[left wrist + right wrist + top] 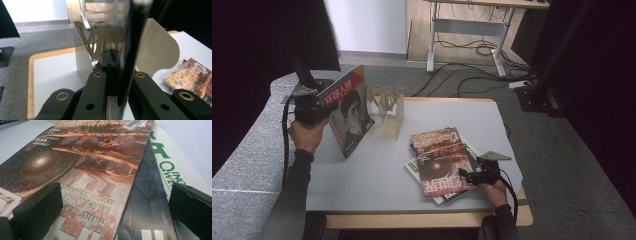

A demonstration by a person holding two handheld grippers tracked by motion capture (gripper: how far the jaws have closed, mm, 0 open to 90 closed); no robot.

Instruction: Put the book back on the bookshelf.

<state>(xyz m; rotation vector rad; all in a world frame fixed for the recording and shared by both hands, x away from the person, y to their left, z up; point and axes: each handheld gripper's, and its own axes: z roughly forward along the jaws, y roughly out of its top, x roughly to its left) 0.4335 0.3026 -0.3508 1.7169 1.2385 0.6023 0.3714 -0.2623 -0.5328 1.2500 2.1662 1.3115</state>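
Note:
My left gripper [323, 106] is shut on the spine edge of a magazine [351, 112] with a red title band. It holds the magazine upright and tilted, just left of a cream slotted rack [388, 114]. In the left gripper view the magazine [130, 50] stands edge-on between the closed jaws [117, 58], with the rack [160, 47] right behind. A stack of magazines [439, 162] lies flat at the table's front right. My right gripper [469, 176] rests open at the stack's near right edge. Its pads [37, 210] straddle the top reddish-brown cover [82, 167] without pressing on it.
The grey tabletop [372, 175] has a wooden rim. The stack [192, 72] also appears at the right of the left gripper view. Behind the table are grey carpet, a desk frame [467, 30] with loose cables [462, 75], and black curtains on both sides.

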